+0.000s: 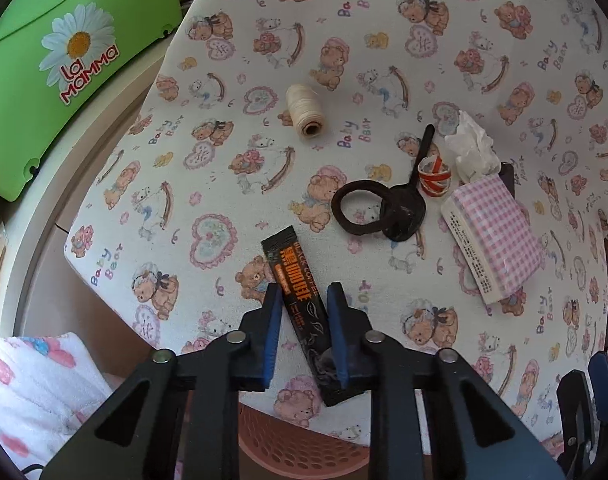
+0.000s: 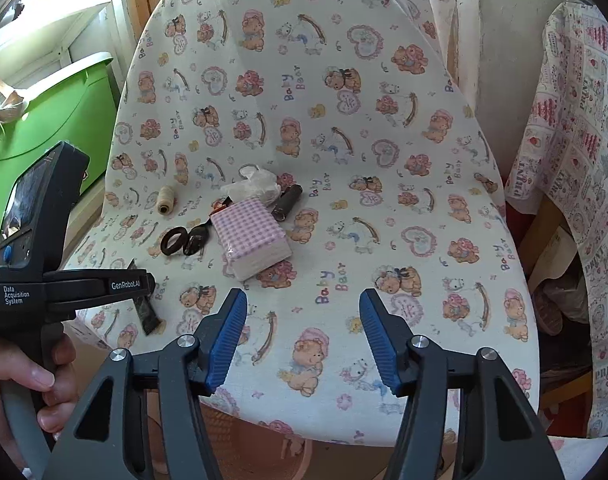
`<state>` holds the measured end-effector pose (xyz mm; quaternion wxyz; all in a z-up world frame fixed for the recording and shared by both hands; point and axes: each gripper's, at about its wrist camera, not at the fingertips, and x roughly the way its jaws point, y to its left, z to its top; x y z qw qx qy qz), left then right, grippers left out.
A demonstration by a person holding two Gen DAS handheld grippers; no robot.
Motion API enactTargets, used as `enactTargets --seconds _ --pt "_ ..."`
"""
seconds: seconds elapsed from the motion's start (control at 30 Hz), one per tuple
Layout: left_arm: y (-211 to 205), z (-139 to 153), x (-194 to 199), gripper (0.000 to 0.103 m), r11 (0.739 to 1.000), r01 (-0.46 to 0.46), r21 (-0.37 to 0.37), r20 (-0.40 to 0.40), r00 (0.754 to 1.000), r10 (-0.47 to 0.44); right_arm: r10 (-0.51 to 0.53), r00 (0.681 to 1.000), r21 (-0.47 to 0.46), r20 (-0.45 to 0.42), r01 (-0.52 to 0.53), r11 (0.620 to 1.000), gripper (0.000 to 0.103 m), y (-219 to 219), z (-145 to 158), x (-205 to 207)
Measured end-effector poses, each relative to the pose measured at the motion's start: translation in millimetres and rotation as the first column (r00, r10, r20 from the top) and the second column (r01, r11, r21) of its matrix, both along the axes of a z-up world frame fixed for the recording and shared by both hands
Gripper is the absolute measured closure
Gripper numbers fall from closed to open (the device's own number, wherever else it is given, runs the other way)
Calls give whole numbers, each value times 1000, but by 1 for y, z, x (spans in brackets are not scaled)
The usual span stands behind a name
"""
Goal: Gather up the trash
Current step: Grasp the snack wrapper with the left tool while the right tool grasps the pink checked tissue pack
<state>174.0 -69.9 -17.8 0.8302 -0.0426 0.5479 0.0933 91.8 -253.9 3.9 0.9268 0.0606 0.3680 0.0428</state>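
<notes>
Left wrist view: a black coffee sachet [image 1: 299,312] is seen lying flat near the front edge of a seat covered in bear-print fabric [image 1: 223,168], tilted, with its lower half between the blue pads of the left gripper [image 1: 304,304]. The jaws are drawn in narrowly around the sachet; the right pad appears to be against its edge, but a firm pinch cannot be confirmed. Beyond the sachet, a black hair tie [image 1: 358,208] is noted touching a dark spoon [image 1: 408,200]. A red-and-white paper cup [image 1: 435,178], crumpled white tissue [image 1: 470,144] and a pink checked tissue pack [image 1: 496,236] are grouped to the right. A spool of cream thread [image 1: 304,110] lies apart, farther back. A green bin [image 1: 63,72] stands beside the seat. A perforated pink basket [image 1: 287,440] is visible below the seat edge.

Right wrist view: the right gripper [image 2: 304,336] is held spread over bare fabric, nothing between its pads. A hand [image 2: 31,380] is seen holding the left gripper's handle.
</notes>
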Motion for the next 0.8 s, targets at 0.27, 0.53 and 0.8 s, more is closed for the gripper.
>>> enactTargets --seconds 0.27,0.53,0.8 --pt "10 32 -20 101 990 142 -27 148 980 -136 -17 1000 15 5 17 1000 40 -4 0 -1" --pt "42 47 -26 101 961 208 -182 235 958 -162 -28 1000 27 -2 28 999 40 -7 -2 -3" --pt "48 56 -33 101 956 244 -161 280 940 -193 10 999 111 46 -15 994 27 -5 9 3"
